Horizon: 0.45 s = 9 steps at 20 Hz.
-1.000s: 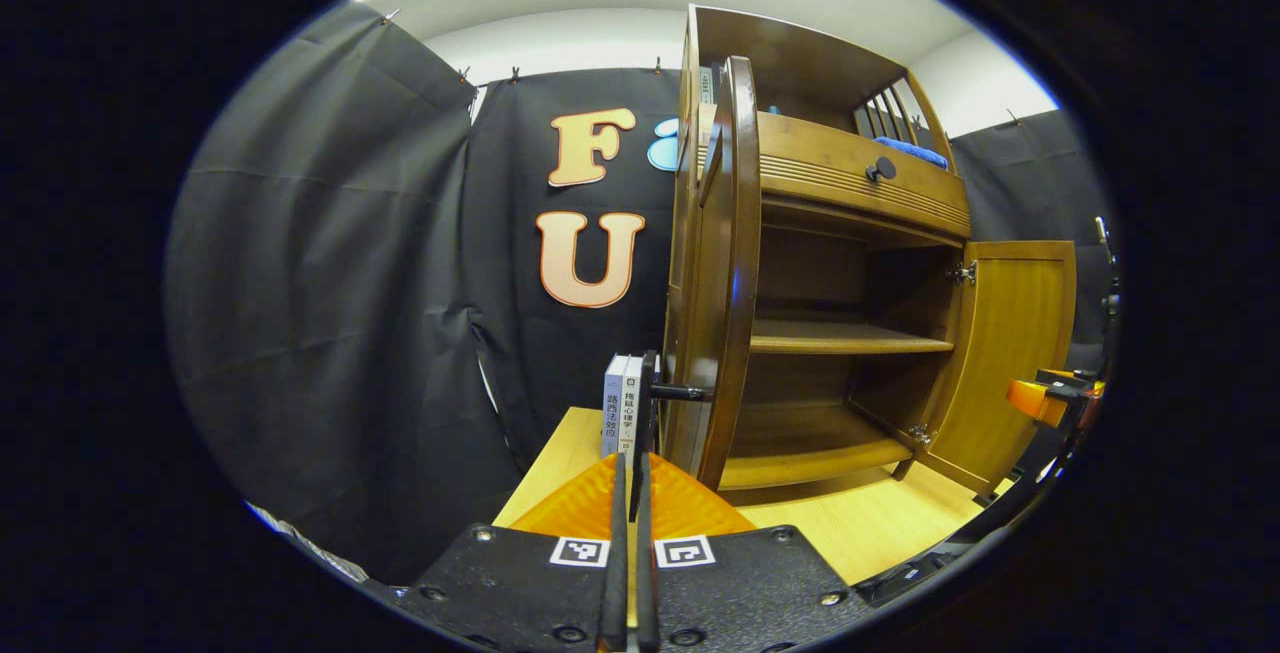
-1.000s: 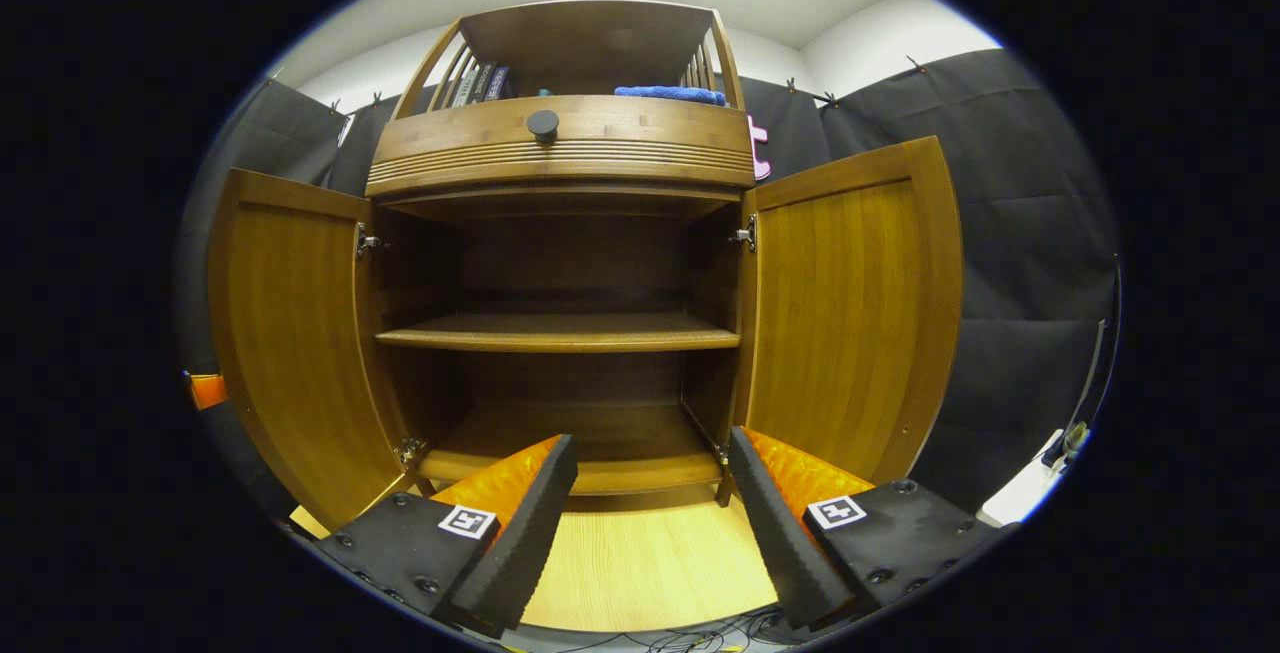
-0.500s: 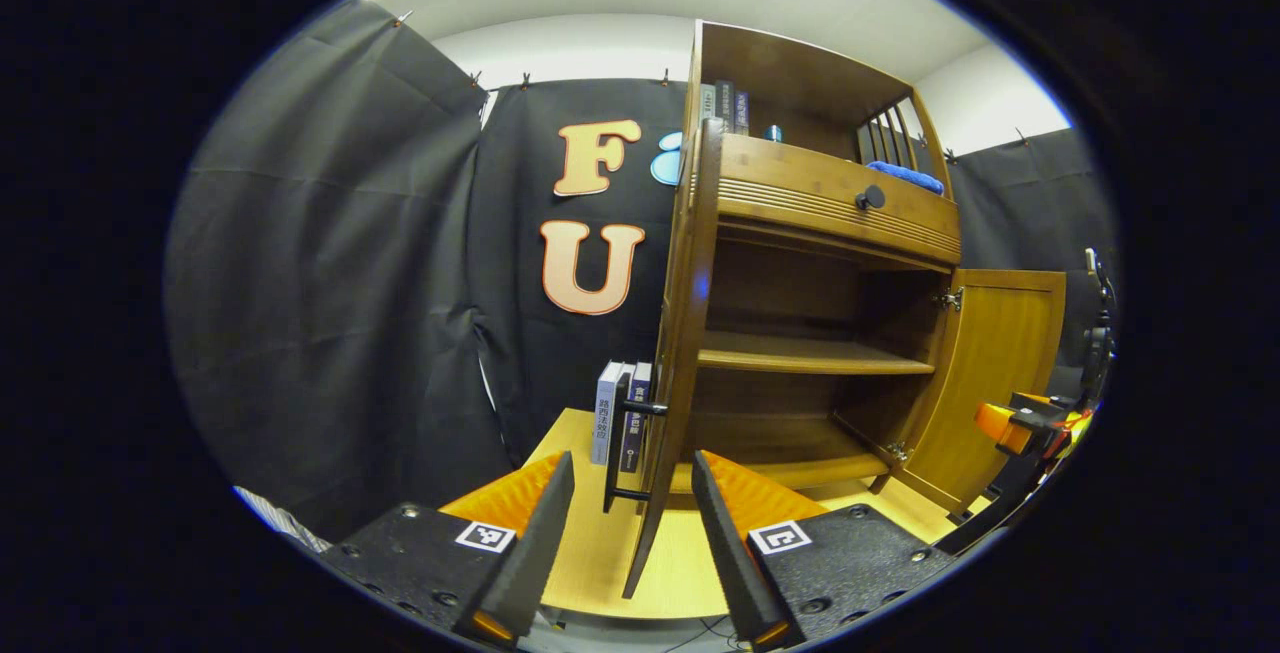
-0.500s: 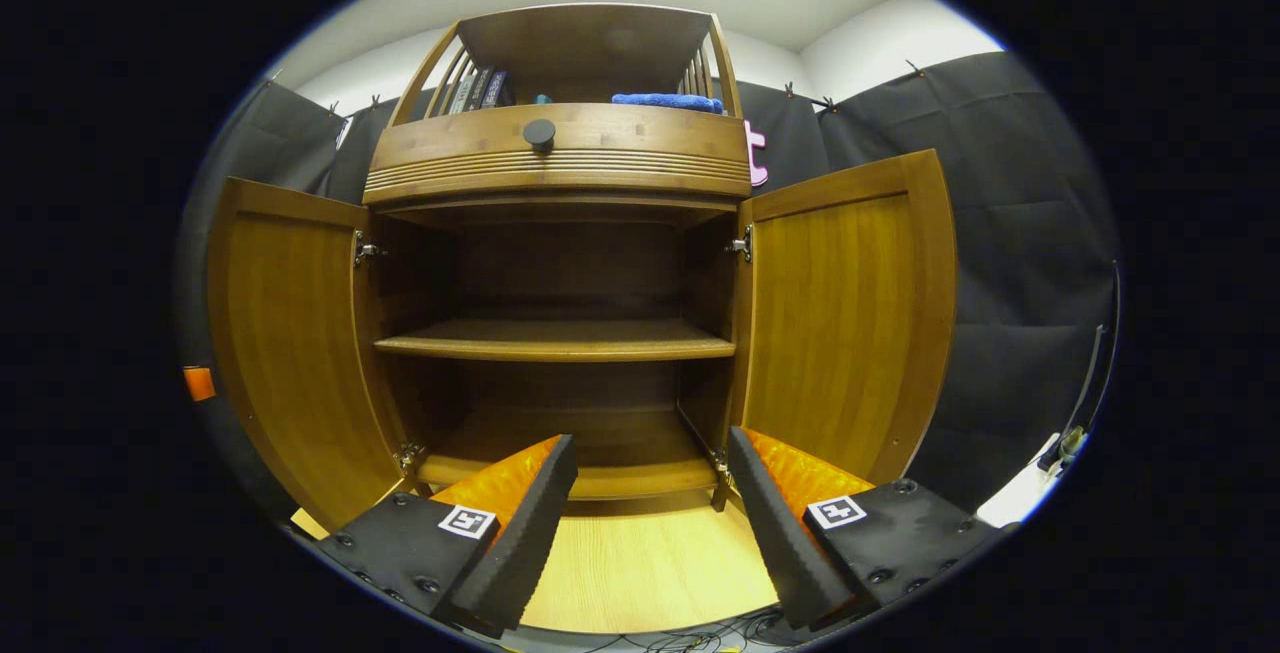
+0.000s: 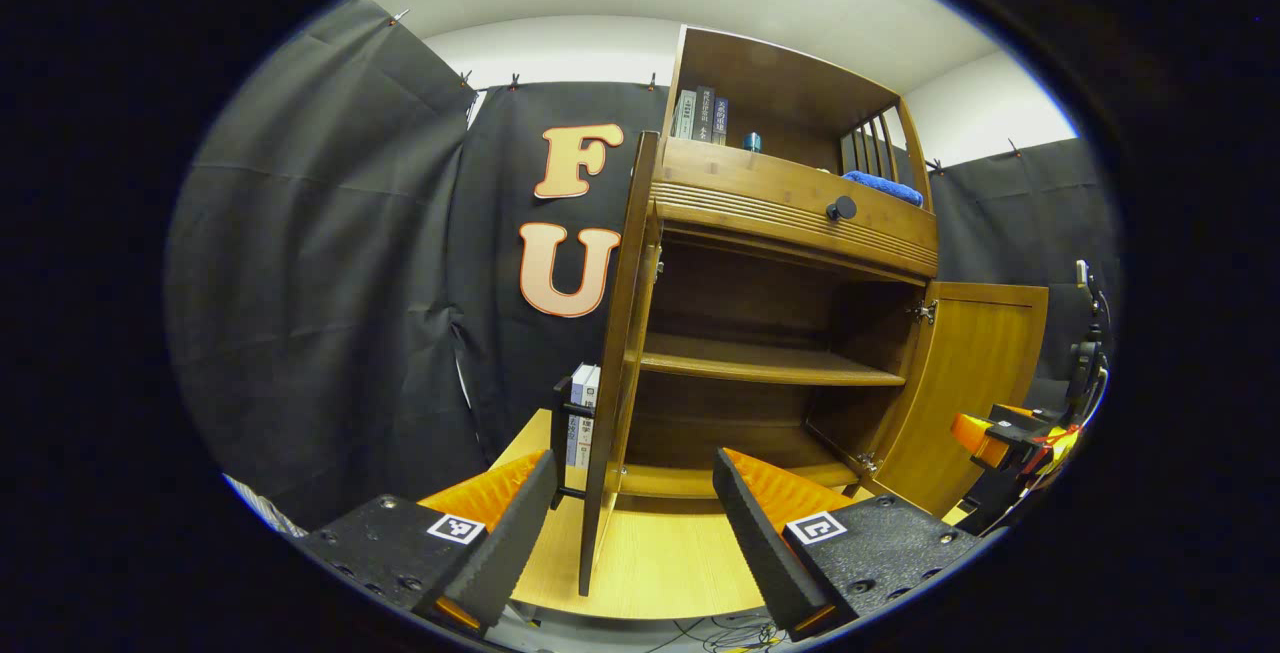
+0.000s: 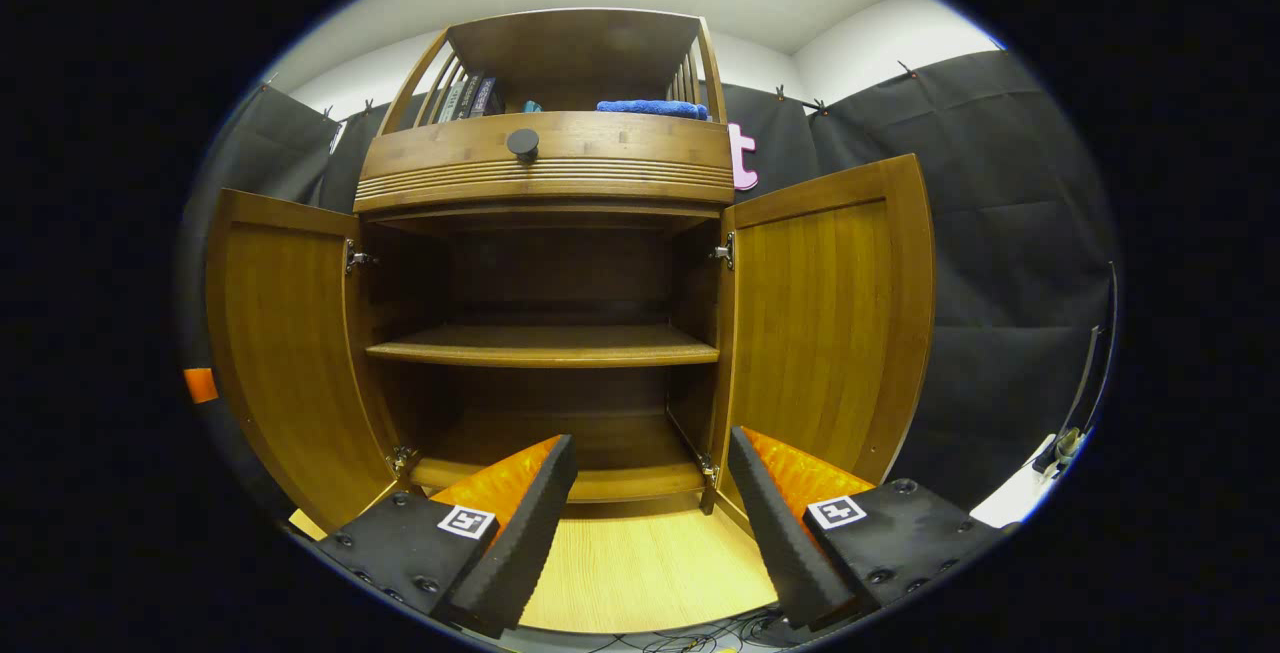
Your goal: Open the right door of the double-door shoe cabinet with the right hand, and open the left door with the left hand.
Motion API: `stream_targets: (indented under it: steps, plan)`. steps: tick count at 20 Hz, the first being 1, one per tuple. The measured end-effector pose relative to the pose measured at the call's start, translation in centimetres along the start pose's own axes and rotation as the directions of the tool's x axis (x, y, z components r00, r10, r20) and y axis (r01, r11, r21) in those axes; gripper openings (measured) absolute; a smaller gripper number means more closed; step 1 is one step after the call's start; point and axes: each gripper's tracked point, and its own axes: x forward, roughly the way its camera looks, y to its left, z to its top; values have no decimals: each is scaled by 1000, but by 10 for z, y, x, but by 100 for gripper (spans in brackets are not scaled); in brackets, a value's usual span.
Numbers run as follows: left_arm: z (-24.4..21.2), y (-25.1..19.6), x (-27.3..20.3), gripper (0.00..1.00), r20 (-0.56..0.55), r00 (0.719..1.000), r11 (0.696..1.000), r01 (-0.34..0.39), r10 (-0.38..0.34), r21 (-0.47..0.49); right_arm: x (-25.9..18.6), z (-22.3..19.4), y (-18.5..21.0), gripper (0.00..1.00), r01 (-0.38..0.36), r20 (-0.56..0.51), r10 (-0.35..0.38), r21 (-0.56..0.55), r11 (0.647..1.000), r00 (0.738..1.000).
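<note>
Both doors of the shoe cabinet [image 6: 545,263] are standing open, so the task is looking finished, and what is left seems to be only moving the grippers away. The left door [image 5: 612,373] is showing edge-on in the left gripper view, just in front of the left gripper [image 5: 632,533], and its long axis is running upright. Its lower corner is hanging between the two spread fingers without touching either of them, and its black handle [image 5: 560,433] is sitting on the outer face, on the side of the left finger. This gripper is the nearer one to that door, so a straight pull back should clear it, in my judgement. The right gripper [image 6: 650,523] is also spread and holding nothing; it is facing the middle of the cabinet, with the right door [image 6: 825,318] swung out at the right front corner of the cabinet and the left door at the left front corner. The cabinet is standing on a light wooden table [image 6: 645,573]. The wood is looking warm brown and glossy, the two inner shelves are bare, and a blue cloth [image 6: 650,108] and some books [image 6: 465,98] are lying on top.
</note>
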Motion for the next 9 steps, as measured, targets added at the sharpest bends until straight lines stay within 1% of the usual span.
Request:
stream_targets:
  steps: [1,9]
  plan:
    - [0,-1,0,92,1,1000,1000,-1,1,-2,-1,1,-1,90,0,1,0,0,1000,1000]
    - [-3,-4,1,92,0,1000,1000,-18,18,17,-1,0,-10,90,5,0,-5,6,1000,1000]
